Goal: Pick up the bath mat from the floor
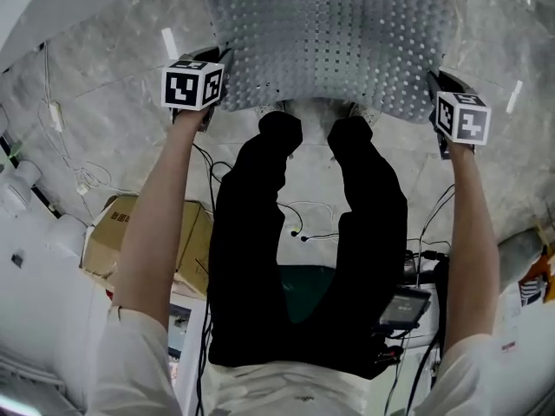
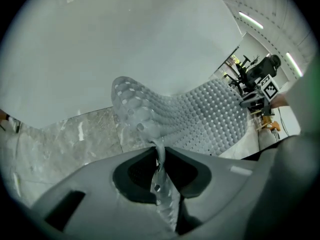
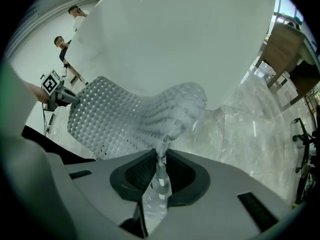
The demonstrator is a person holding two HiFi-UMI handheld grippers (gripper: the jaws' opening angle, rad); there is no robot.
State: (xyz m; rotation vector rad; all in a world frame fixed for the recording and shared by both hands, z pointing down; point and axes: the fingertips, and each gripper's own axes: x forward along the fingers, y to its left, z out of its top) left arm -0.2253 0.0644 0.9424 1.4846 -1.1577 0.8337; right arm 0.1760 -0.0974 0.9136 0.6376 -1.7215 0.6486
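Observation:
A translucent grey bath mat [image 1: 334,42], studded and full of small holes, stretches between my two grippers in front of the person's feet. My left gripper [image 1: 212,102] is shut on its near left corner. My right gripper [image 1: 438,115] is shut on its near right corner. In the left gripper view a thin fold of the mat [image 2: 200,119] runs between the pads of the left gripper [image 2: 159,156]. The right gripper view shows the same: the mat [image 3: 130,119] is pinched in the right gripper [image 3: 161,159] and sags toward the other gripper. Whether its far edge rests on the floor is hidden.
Grey marble floor [image 1: 104,85] lies all around. A white curved wall [image 2: 125,44] rises behind the mat. The person's black-trousered legs [image 1: 303,232] stand just behind it. A cardboard box [image 1: 130,232] and cables lie at the left. Two people [image 3: 62,44] stand far off.

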